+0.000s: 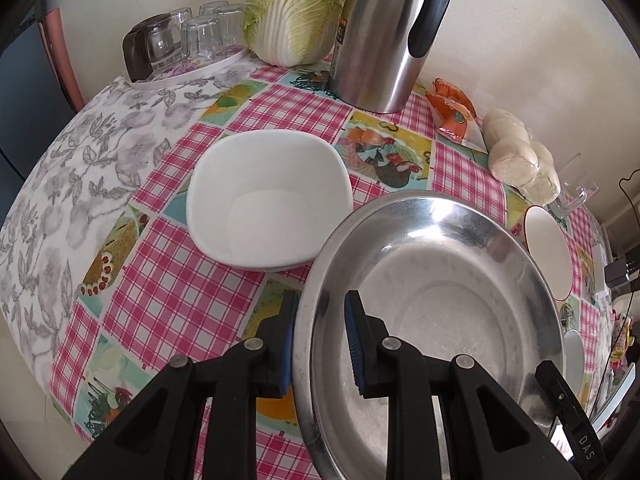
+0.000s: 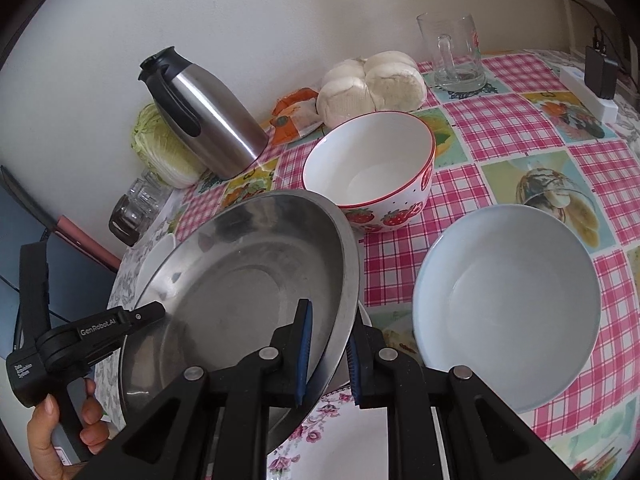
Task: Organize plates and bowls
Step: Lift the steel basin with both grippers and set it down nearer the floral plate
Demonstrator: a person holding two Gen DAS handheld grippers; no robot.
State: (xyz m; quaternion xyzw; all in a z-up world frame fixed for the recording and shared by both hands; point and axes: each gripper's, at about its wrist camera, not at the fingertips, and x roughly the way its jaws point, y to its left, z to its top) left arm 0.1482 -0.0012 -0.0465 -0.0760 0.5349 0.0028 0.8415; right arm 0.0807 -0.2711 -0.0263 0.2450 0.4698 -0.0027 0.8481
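Note:
A steel basin (image 1: 440,296) is held between both grippers, lifted and tilted above the table. My left gripper (image 1: 320,344) is shut on its left rim. My right gripper (image 2: 330,356) is shut on its right rim (image 2: 344,320). A white square bowl (image 1: 268,200) sits on the checked tablecloth to the left of the basin. A strawberry-patterned bowl (image 2: 372,176) stands behind the basin in the right wrist view, and a pale blue bowl (image 2: 508,304) sits to its right. A floral plate (image 2: 340,440) lies under the basin, partly hidden.
A steel thermos jug (image 1: 384,36), a cabbage (image 1: 292,12) and a tray of upturned glasses (image 1: 188,40) stand along the wall. Steamed buns (image 2: 372,84), an orange packet (image 2: 296,116) and a glass mug (image 2: 456,52) are at the back right. A power strip (image 2: 588,92) lies at the far right.

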